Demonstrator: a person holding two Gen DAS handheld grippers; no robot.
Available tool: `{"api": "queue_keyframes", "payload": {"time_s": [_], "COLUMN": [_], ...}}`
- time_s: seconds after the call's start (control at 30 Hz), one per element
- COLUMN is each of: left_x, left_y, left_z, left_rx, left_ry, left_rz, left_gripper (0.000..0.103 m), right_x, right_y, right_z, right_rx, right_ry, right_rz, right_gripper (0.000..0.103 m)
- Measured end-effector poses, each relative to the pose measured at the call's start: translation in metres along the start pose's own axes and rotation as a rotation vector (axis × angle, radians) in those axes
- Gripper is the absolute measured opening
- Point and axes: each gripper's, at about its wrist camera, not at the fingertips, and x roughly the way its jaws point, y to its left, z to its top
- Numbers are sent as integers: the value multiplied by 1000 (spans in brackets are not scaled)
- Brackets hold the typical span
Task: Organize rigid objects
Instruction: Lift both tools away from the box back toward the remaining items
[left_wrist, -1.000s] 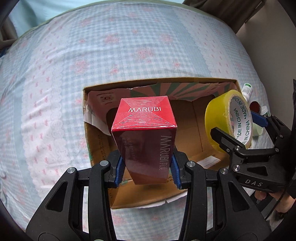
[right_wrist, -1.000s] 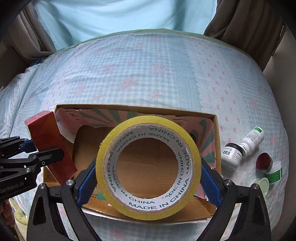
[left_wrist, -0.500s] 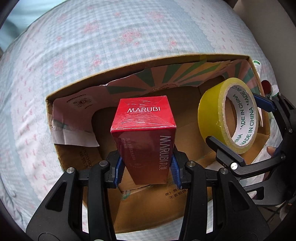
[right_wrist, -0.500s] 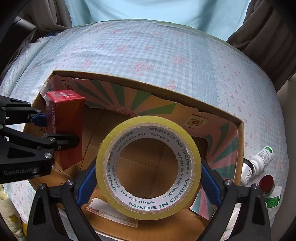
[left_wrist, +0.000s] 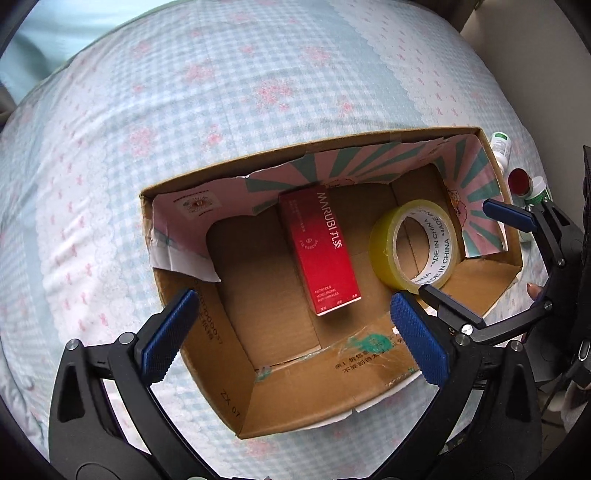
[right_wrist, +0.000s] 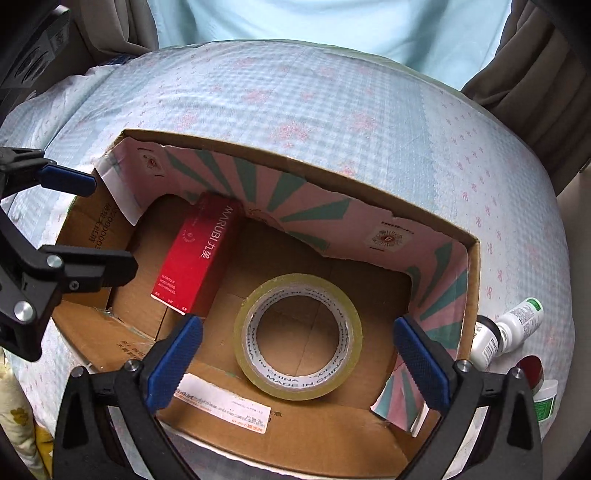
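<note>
Left gripper (left_wrist: 295, 328) opening, empty, red box (left_wrist: 320, 254) below in carton (left_wrist: 295, 398), right gripper (right_wrist: 297, 363) opening above tape roll (right_wrist: 299, 384)

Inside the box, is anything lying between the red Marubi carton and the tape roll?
No. Both wrist views show only bare cardboard floor between the red carton and the tape roll in the cardboard box.

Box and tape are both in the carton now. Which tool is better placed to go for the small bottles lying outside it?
Right. The white bottles and red-capped jar lie on the bed just past the carton's wall, beside the right tool. The left tool hangs over the carton's opposite end. Both tools' jaws are opening, with nothing between them.
</note>
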Motion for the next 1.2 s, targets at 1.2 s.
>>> {"api": "queue_keyframes", "payload": {"time_s": [1.2], "left_x": [-201], "left_y": [-27], "left_z": [-119], "left_rx": [-237], "left_ry": [-278], "left_rz": [20], "left_gripper": [103], "right_x": [-231], "right_y": [2], "right_z": [-52], "right_rx": [247], "right_ry": [-192], "right_rz": [-84], "right_gripper": [103]}}
